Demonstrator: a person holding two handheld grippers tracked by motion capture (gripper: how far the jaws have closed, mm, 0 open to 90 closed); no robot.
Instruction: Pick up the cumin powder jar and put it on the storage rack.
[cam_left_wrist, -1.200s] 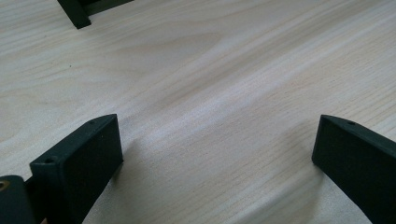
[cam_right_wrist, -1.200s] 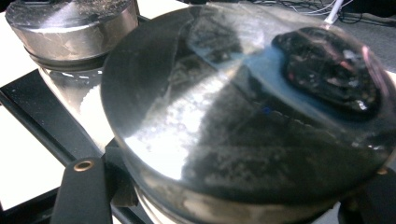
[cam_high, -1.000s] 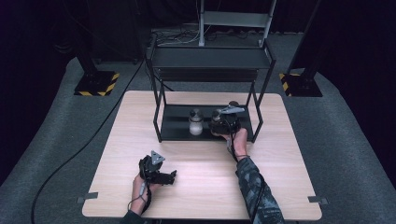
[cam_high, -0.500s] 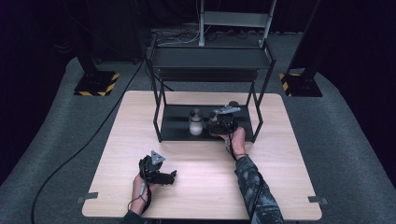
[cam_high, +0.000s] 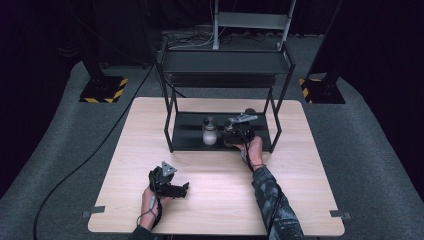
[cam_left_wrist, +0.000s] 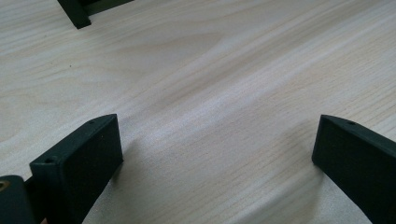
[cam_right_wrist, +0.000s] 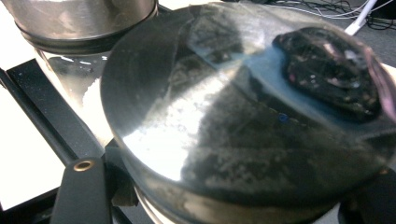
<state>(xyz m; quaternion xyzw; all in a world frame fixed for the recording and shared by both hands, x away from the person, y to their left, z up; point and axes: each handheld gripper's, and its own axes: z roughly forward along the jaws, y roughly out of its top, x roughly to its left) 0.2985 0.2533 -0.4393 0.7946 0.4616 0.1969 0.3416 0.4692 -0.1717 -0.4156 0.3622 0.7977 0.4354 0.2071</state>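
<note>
A black two-tier rack (cam_high: 225, 62) stands at the back of the wooden table (cam_high: 300, 200). On its lower shelf (cam_high: 187, 132) is a glass jar (cam_high: 209, 131) with a metal lid and white contents. Just right of it my right gripper (cam_high: 235, 134) reaches into the shelf, shut on a second jar. In the right gripper view that jar's shiny lid (cam_right_wrist: 233, 116) sits between the jaws of the right gripper (cam_right_wrist: 224, 196), with the first jar (cam_right_wrist: 74, 79) just behind it. My left gripper (cam_high: 181, 190) rests low on the table near the front, open. Its jaws in the left gripper view (cam_left_wrist: 215, 154) stand wide apart over bare wood.
The rack's uprights (cam_high: 170, 125) and upper shelf box in the space around the jars. A black cable (cam_high: 95, 155) runs over the grey floor at the left. Yellow-striped stand feet (cam_high: 102, 90) sit behind the table on both sides.
My right gripper with its jar has edged slightly to the left on the lower shelf. The left gripper has stayed where it was.
</note>
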